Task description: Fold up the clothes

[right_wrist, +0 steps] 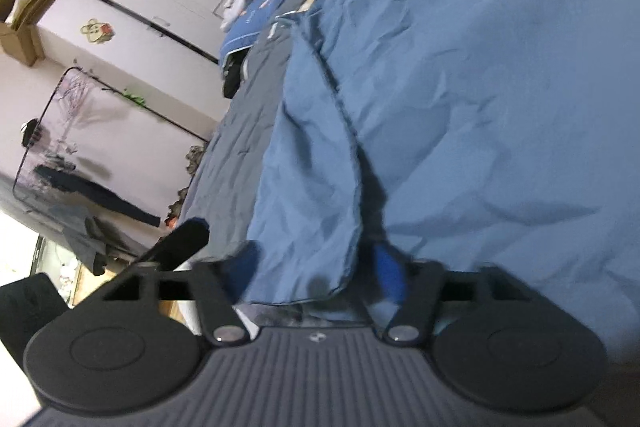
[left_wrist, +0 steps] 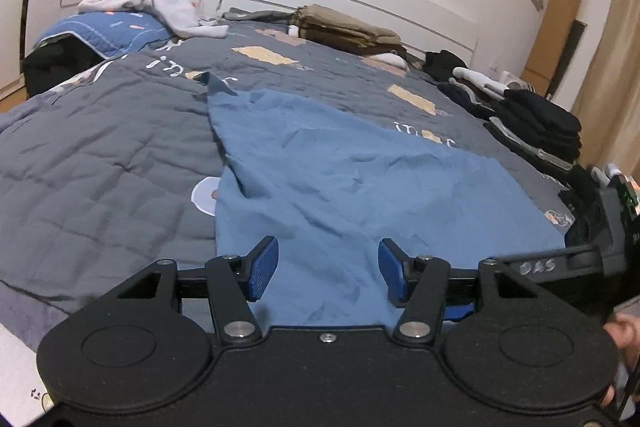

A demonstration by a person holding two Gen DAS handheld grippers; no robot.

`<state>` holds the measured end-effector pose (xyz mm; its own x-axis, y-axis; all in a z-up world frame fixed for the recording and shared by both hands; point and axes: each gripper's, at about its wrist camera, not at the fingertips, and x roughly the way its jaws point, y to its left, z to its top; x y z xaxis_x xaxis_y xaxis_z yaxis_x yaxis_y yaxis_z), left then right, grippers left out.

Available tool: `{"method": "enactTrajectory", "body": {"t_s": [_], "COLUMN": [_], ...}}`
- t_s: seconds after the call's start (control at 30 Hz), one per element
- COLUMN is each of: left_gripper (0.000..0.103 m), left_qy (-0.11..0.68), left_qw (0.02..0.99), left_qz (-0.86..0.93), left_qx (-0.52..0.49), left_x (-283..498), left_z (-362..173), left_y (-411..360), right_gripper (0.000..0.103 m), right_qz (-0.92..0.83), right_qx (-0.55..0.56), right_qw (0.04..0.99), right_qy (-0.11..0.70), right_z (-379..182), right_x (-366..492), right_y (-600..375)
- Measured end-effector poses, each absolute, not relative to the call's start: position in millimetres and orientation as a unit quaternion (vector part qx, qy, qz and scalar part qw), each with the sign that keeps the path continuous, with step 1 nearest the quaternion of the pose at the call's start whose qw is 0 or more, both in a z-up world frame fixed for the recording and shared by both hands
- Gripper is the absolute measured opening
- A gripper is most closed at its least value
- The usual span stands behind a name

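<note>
- Left gripper (left_wrist: 328, 269): jaws apart, nothing between the blue pads, hovering over the near edge of the blue garment (left_wrist: 340, 171).
- Right gripper (right_wrist: 316, 273): a folded flap of that garment sits between its fingers; blur hides whether the pads press on it, cannot tell.
- Blue garment lies spread on the grey quilt (left_wrist: 104, 147), wrinkled.
- Black folded stack (left_wrist: 536, 123) right of the garment; tan folded pile (left_wrist: 348, 27) beyond it, by the headboard.
</note>
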<state>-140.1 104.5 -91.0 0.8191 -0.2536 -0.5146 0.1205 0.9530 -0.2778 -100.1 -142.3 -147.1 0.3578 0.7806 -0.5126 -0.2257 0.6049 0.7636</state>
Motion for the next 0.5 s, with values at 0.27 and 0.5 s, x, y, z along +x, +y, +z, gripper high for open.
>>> {"method": "enactTrajectory", "body": {"t_s": [0.27, 0.5], "left_gripper": [0.055, 0.059], "left_qy": [0.285, 0.293], "left_qw": [0.947, 0.945], "left_qz": [-0.099, -0.133], "left_qx": [-0.112, -0.064], "left_x": [-139.2, -141.9], "left_z": [-91.8, -94.6], "left_y": [104.1, 80.2], "right_gripper": [0.003, 0.003], "right_qz": [0.275, 0.226], "right_qx": [0.33, 0.365], "right_qw": [0.788, 0.814], "right_qy": [0.442, 0.392], "right_z": [-150.2, -124.9], "right_x": [-106.5, -118.3], "right_y": [-162.8, -221.7]}}
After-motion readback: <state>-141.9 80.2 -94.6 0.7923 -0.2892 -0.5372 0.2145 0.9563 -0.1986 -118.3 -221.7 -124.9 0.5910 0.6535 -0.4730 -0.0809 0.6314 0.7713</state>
